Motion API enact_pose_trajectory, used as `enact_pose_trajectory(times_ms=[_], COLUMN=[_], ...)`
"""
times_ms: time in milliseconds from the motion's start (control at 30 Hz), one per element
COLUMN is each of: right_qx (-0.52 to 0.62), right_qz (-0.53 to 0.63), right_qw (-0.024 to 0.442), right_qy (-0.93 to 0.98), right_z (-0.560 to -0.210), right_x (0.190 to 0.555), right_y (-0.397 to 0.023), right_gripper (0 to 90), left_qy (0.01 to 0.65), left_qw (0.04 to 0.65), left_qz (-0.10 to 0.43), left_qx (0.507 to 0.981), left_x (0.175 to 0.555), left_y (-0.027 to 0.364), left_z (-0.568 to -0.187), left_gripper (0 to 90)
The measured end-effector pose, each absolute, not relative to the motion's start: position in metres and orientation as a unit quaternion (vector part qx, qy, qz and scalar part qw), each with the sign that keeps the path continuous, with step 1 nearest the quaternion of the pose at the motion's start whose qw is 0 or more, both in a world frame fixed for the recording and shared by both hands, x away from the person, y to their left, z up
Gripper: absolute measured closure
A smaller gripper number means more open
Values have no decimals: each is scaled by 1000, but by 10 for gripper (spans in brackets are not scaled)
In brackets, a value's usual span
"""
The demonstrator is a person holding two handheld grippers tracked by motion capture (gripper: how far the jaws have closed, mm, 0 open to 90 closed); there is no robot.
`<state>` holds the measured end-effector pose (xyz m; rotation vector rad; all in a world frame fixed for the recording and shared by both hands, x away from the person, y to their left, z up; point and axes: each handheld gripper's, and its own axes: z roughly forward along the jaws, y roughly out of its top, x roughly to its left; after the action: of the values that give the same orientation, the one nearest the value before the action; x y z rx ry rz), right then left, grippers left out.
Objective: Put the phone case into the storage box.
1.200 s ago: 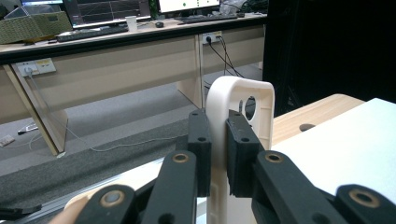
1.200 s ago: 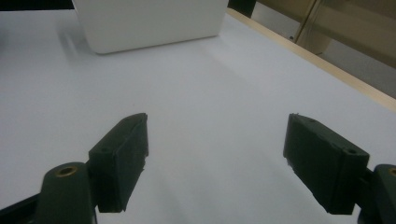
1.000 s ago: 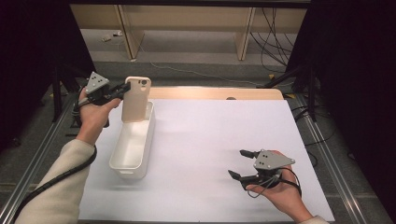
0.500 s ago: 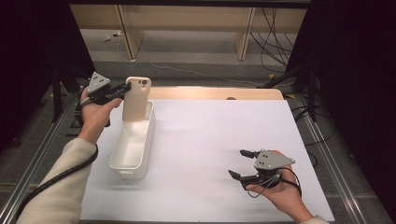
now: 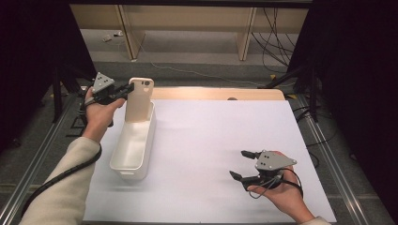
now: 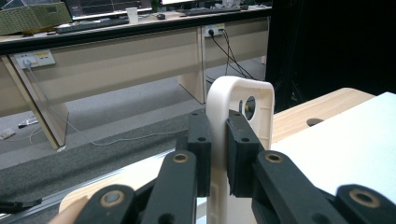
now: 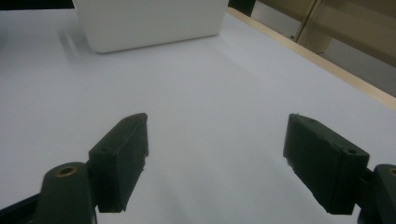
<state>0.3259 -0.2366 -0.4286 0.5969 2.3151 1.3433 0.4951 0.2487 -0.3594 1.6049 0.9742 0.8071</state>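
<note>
A cream flat plastic piece (image 5: pixel 139 100) with a round hole near its top stands upright at the far end of a long white bin (image 5: pixel 133 145). My left gripper (image 5: pixel 127 89) is shut on that piece's edge; in the left gripper view the pads (image 6: pixel 201 140) press on the cream piece (image 6: pixel 238 107) from both sides. Whether the piece's bottom rests in the bin is hidden. My right gripper (image 5: pixel 241 164) hovers low over the white sheet at the near right, open with nothing between its jaws (image 7: pixel 215 158).
The white sheet (image 5: pixel 211 140) covers most of the wooden table (image 5: pixel 220 93). Metal rails (image 5: pixel 42 154) run along both table sides. Beyond the far edge lie a floor with cables (image 5: pixel 277 28) and desk legs. The white bin (image 7: pixel 144 21) stands ahead of the right gripper.
</note>
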Motion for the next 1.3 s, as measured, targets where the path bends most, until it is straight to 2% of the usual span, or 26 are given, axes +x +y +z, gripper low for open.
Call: enact_pose_trajectory(times_ms=[1300], right_qx=[213], right_qz=[479], right_qw=[197], right_qy=[829], right_z=[-429], right_x=[326], right_y=[-237], right_gripper=[235], left_qy=[418], left_qw=[514], left_qz=[331], left_qx=[672], left_x=[508], left_y=[246], left_z=[-369], left_gripper=[816])
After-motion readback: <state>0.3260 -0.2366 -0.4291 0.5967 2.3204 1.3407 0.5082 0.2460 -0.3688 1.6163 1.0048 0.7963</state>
